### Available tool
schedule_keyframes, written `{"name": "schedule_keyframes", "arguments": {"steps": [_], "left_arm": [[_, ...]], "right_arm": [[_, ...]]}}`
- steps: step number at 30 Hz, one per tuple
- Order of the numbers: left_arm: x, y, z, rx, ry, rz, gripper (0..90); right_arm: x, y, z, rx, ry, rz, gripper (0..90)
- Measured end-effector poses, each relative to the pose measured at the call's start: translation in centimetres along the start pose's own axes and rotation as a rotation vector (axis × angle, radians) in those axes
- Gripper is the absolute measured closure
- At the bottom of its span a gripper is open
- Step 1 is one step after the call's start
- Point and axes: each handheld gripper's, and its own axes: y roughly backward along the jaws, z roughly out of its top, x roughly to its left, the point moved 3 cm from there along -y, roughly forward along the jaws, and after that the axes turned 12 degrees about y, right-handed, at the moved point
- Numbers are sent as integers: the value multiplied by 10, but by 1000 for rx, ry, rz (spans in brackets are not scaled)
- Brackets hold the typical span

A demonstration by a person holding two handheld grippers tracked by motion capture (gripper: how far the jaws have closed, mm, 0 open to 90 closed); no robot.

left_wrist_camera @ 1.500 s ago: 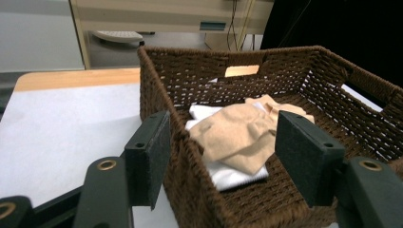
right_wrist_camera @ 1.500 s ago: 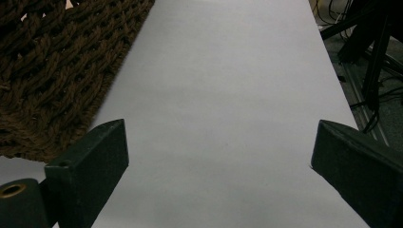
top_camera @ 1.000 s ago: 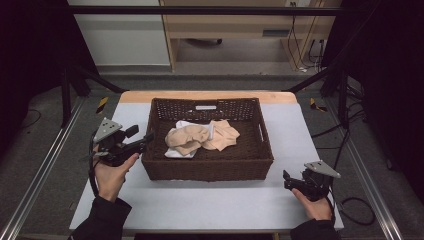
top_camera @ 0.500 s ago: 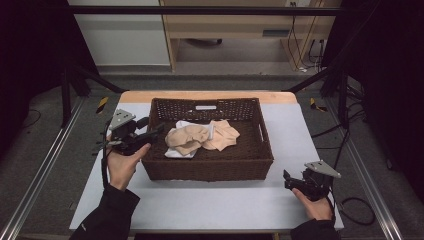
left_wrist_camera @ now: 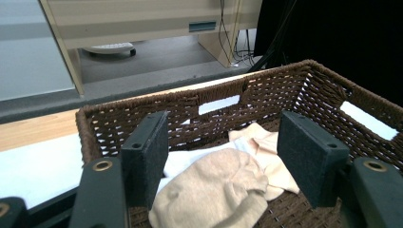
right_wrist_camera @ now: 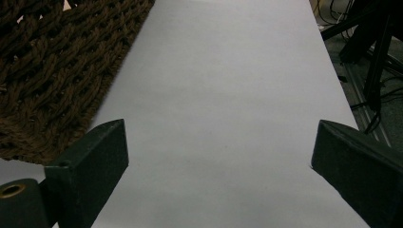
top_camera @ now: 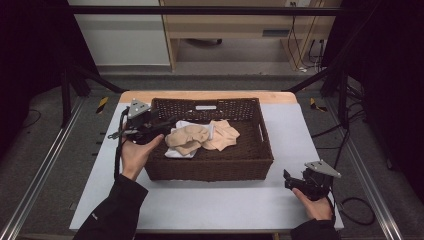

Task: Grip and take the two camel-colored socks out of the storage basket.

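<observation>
You are holding the left gripper [top_camera: 167, 122] over the left rim of the brown wicker basket [top_camera: 262, 150], its jaws standing wide apart and empty, pointing in at the pile of clothes, where a beige cloth [left_wrist_camera: 214, 190] is lying nearest the jaws on top of a white cloth [left_wrist_camera: 187, 160], with a lighter peach piece [top_camera: 222, 135] just beside them toward the basket's middle. You are resting the right gripper [top_camera: 290, 180] on the white table [top_camera: 220, 210] near its front right corner, well apart from the clothes and just off the basket's corner, its jaws also spread wide with nothing between them.
</observation>
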Motion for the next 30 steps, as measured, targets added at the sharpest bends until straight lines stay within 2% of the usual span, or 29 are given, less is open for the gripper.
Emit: {"name": "schedule_keyframes", "arguments": {"steps": [9, 16, 19, 25, 30], "left_arm": [[-5, -22, 3, 4, -53, 29, 343], [-5, -43, 0, 23, -59, 44, 341], [-4, -52, -4, 48, -69, 50, 341], [-1, -68, -12, 81, -62, 61, 343], [-2, -83, -24, 122, -77, 43, 347]], "right_arm": [[-1, 0, 0, -3, 2, -1, 53], [-1, -1, 0, -1, -3, 1, 52], [-1, -1, 1, -2, -1, 0, 53], [-1, -1, 1, -1, 4, 0, 53], [-1, -2, 1, -1, 6, 1, 53]]}}
